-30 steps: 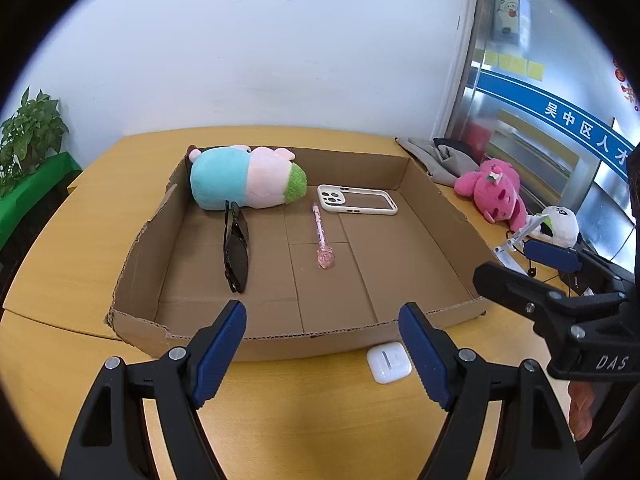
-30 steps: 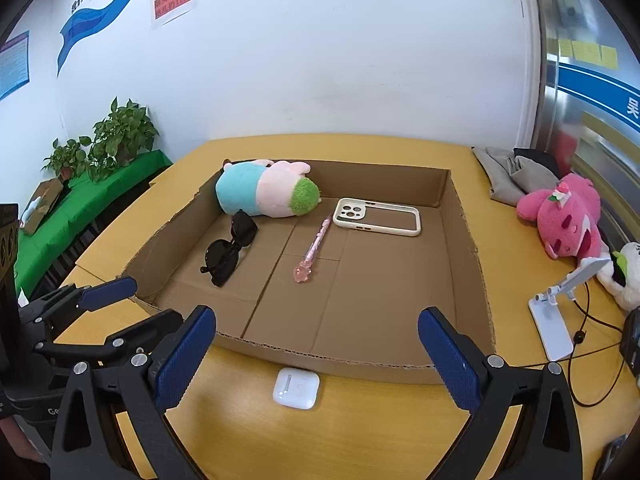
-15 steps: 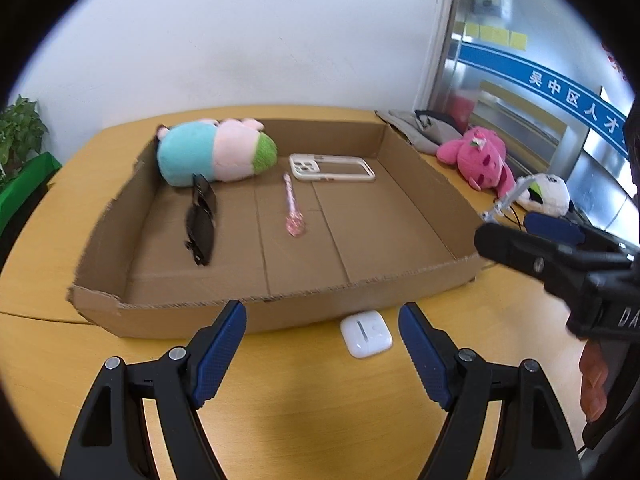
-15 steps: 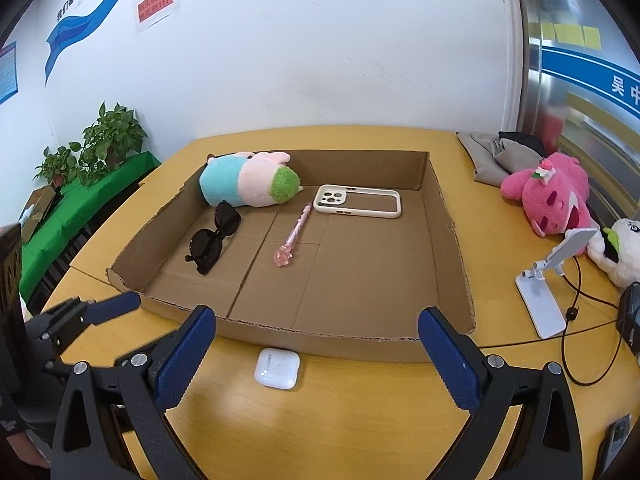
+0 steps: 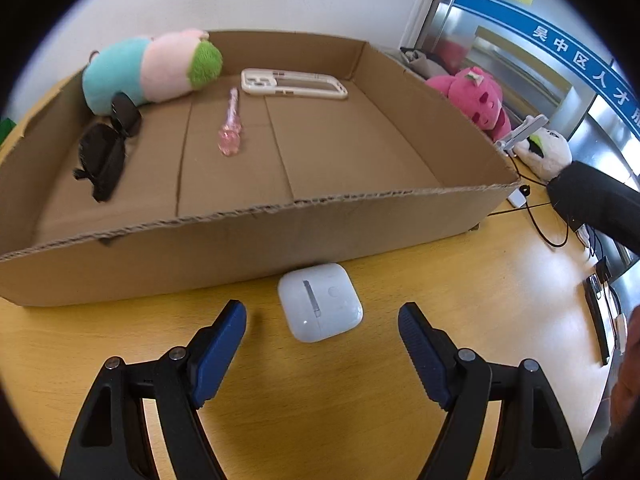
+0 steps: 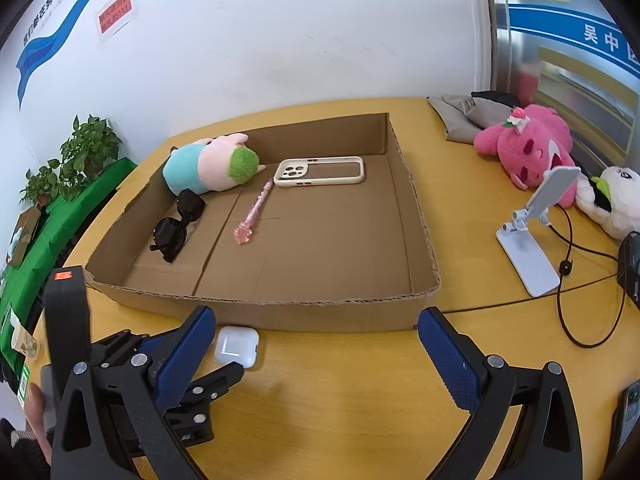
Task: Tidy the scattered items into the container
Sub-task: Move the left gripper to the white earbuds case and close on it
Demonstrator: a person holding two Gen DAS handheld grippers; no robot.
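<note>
The left gripper (image 5: 322, 322) has closed in on the earbud case (image 5: 320, 301), jaws apart.

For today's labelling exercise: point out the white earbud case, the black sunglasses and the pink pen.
White rounded plastic earbud case (image 5: 320, 300): left wrist view, lid top.
Black sunglasses (image 5: 105, 156): left wrist view, near lens.
Pink translucent pen (image 6: 251, 216): right wrist view, barrel.
</note>
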